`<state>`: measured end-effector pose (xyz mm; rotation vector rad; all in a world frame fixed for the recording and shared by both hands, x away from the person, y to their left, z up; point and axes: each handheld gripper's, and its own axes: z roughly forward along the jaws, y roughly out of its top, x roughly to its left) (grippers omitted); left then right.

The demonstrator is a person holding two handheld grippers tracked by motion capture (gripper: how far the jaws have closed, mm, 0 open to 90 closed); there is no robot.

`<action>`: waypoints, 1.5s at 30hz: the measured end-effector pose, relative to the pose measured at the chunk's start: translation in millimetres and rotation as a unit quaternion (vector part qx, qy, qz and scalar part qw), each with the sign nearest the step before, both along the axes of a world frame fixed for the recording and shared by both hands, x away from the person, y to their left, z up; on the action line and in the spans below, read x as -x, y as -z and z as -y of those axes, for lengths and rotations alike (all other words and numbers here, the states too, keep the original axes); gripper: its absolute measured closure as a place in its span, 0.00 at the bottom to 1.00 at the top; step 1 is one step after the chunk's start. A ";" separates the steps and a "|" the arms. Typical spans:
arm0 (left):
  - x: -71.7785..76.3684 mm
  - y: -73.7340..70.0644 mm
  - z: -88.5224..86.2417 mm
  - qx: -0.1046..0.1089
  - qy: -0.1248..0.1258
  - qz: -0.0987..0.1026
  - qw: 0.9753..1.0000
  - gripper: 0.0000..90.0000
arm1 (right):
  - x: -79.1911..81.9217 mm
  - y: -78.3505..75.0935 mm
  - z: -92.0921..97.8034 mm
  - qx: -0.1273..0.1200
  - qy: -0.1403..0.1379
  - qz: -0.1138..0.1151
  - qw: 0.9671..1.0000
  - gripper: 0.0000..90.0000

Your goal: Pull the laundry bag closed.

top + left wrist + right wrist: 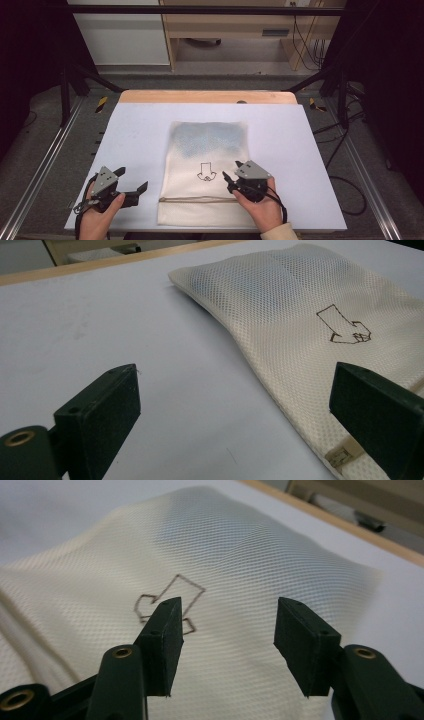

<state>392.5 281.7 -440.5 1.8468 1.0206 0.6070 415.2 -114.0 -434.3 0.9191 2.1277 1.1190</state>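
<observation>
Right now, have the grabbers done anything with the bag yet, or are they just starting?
Just starting, it seems. The mesh bag lies flat on the table, its drawstring end nearest the person. The right gripper hovers open over the bag near its printed arrow; the left gripper waits open beside it. Grabbing and handling the bag is all left.

Lab test rig; black frame, floor rails, loose cables

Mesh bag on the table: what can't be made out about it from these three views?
- Contents of the mesh bag: a bluish patch shows through the weave, too faint to identify, high view.
- Near hem: cut off by the bottom edge.
- Small tag: too blurred to read, partly behind the left gripper's jaw.
</observation>
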 end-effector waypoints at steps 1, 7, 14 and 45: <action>0.0 -0.7 -1.2 -0.006 -0.001 -0.005 1.000 0.07 | -0.8 0.3 -6.4 0.008 -0.014 -0.011 1.000 0.50; 4.9 0.6 -8.2 -0.069 -0.001 0.005 0.998 0.06 | -5.8 -2.0 -39.5 0.067 -0.068 -0.055 0.994 0.51; 17.8 1.9 -19.2 -0.032 0.034 -0.020 0.999 0.05 | -11.4 -12.3 -66.3 0.104 -0.112 -0.088 0.984 0.53; 3.1 9.3 -27.7 -0.051 0.003 -0.025 0.998 0.06 | -17.2 -48.7 -125.6 0.175 -0.234 -0.104 0.951 0.80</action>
